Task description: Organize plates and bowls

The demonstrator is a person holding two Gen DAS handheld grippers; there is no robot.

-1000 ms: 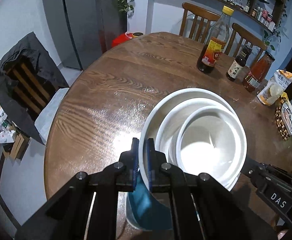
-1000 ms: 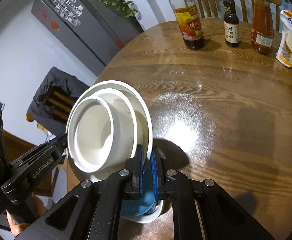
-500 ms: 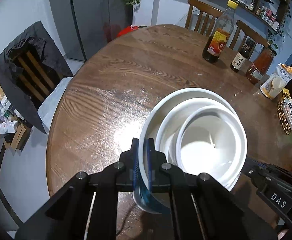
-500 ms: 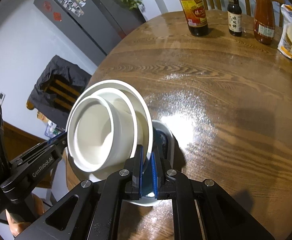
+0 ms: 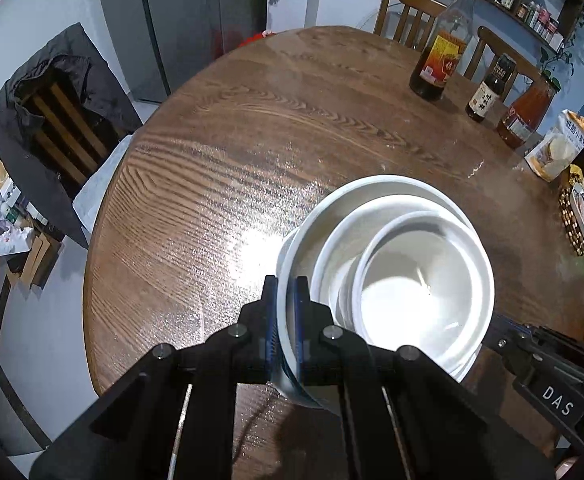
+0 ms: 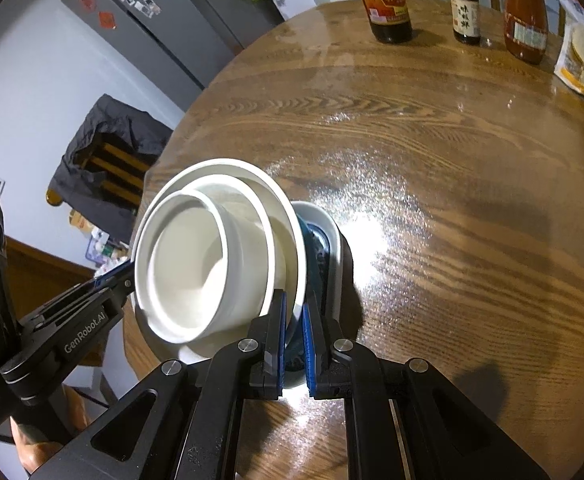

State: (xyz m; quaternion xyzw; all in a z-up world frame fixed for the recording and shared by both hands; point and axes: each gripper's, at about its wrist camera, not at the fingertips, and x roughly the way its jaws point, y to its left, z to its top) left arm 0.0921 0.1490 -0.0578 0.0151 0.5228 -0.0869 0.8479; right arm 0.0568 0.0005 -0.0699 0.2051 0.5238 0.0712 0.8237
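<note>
My white stack [image 5: 396, 276] has dropped over the last second and now hangs just above the blue-lined bowl [image 6: 324, 248] on the table [image 5: 251, 140], so nesting looks close. Left claw [image 5: 285, 312] and right claw [image 6: 294, 332] both pinch the big plate's rim. I count three white pieces stacked, one bowl underneath, three bottles.

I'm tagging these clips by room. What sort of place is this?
Most likely a home dining area beside a kitchen. A round wooden table with wooden chairs fills the view, a tall grey fridge with magnets stands behind it, and sauce bottles stand on the table.
</note>
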